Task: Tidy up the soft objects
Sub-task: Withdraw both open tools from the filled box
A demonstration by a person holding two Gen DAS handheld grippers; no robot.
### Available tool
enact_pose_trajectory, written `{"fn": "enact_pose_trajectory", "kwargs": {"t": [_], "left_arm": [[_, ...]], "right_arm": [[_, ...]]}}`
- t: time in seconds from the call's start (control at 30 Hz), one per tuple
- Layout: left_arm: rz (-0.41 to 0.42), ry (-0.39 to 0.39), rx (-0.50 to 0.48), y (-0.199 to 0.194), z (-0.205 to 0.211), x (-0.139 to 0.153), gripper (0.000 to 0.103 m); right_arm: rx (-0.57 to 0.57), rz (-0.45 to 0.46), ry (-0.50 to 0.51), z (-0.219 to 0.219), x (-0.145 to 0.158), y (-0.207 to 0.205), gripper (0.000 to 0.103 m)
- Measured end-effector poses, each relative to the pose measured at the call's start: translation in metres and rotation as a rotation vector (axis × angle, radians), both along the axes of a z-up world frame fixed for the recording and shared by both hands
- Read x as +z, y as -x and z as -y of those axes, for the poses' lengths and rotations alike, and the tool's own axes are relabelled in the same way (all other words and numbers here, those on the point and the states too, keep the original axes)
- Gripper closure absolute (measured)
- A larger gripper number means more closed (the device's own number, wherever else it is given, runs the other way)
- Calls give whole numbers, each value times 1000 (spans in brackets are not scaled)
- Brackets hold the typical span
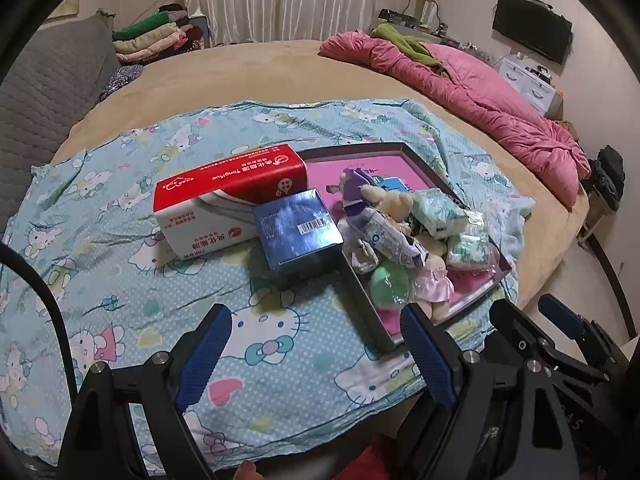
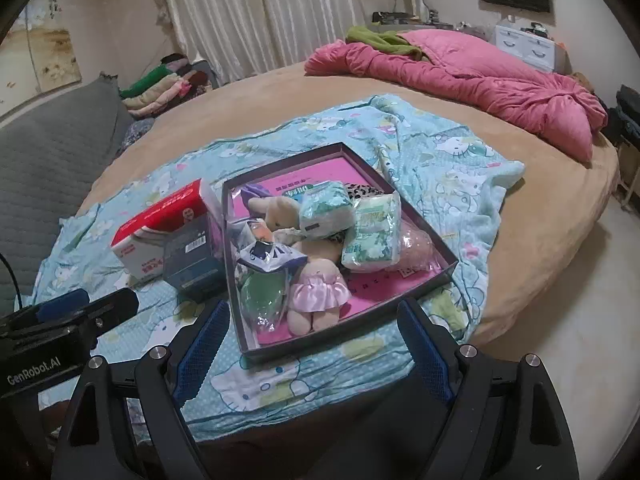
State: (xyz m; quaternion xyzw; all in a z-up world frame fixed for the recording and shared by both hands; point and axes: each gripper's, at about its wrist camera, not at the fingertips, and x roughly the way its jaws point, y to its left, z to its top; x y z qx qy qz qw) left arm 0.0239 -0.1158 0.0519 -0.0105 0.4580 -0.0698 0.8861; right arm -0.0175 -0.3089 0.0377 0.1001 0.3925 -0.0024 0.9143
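Holding both tools wide open and empty, you have the left gripper [image 1: 316, 344] over the cartoon-print sheet [image 1: 120, 240] and the right gripper [image 2: 316, 340] at the near rim of the dark tray [image 2: 340, 334]. Inside the tray lie a plush doll in a pink skirt [image 2: 320, 292], 2 tissue packs [image 2: 372, 236] and a green ball [image 2: 262, 294]. Beside it sit a red box [image 1: 224, 196] and a blue box [image 1: 298, 228].

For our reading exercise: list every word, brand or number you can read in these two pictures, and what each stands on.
"GenRobot.AI": on the left gripper, white letters on its black body.
"Tongfua", upside down: on the red and white box; its Chinese print is not readable here.
Blue box: barcode and print too small.
Tray print and tissue packs: blurred.
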Motion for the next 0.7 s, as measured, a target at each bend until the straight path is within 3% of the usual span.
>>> {"fn": "enact_pose_trajectory", "kwargs": {"t": [0.7], "left_arm": [[-21,-18,10,5,-2,-5,17]], "right_arm": [[16,2,13,-3,-1,1,16]]}}
